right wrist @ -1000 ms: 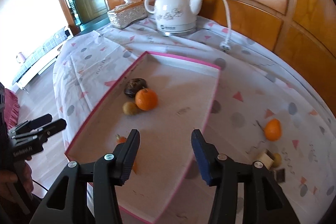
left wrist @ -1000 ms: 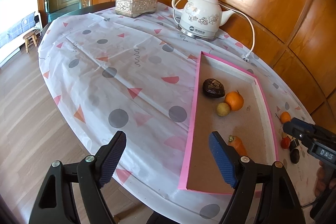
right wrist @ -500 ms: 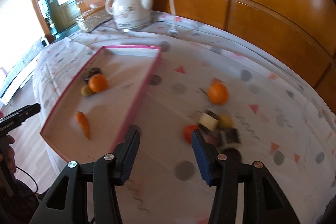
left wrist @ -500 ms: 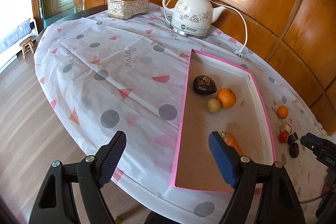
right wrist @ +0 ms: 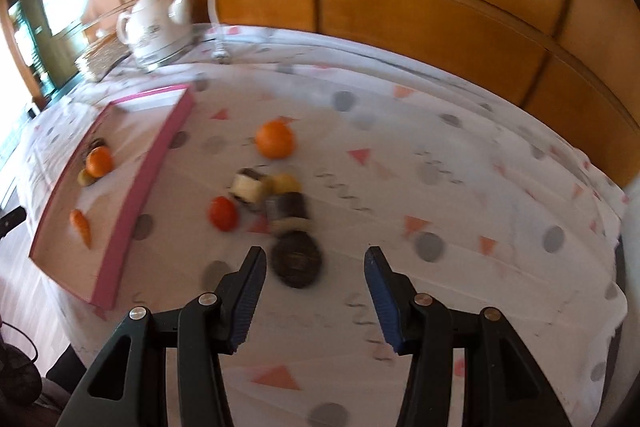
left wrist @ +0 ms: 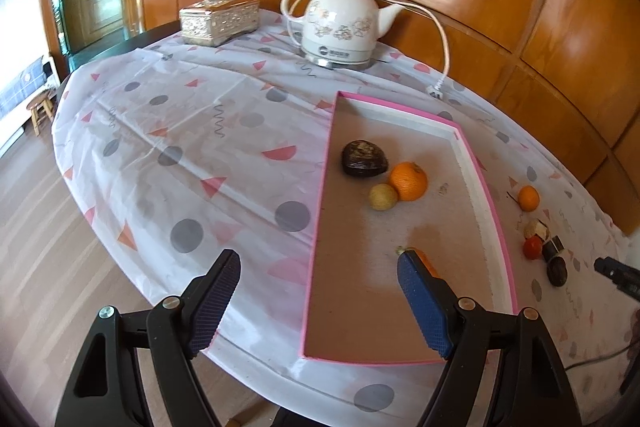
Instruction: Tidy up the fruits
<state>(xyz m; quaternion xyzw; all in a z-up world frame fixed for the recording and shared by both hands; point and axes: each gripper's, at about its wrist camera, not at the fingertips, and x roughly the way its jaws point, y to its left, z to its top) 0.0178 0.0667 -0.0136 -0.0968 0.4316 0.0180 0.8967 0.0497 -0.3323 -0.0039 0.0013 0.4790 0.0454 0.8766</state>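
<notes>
A pink-rimmed tray [left wrist: 494, 223] [right wrist: 132, 203] holds a dark fruit [left wrist: 364, 158], an orange [left wrist: 408, 181], a small yellow fruit [left wrist: 383, 197] and a carrot [right wrist: 81, 225]. On the cloth to its right lie an orange [right wrist: 275, 139] [left wrist: 528, 198], a red fruit [right wrist: 223, 213] [left wrist: 532, 248], a yellow fruit [right wrist: 286, 183], some small blocks [right wrist: 248, 185] and a dark fruit [right wrist: 297, 259] [left wrist: 557, 271]. My right gripper [right wrist: 316, 287] is open, just short of that dark fruit. My left gripper [left wrist: 318, 301] is open and empty over the tray's near left rim.
A white electric kettle [left wrist: 340, 27] with its cord and plug [left wrist: 436, 89] stands at the back of the table. A tissue box [left wrist: 219, 20] is left of it. The table edge drops to a wooden floor [left wrist: 36, 227] on the left. Wood panelling rises behind.
My right gripper has swung right, from over the tray to the loose fruits on the cloth, and closer to the dark fruit. The left gripper drew back slightly and stays open.
</notes>
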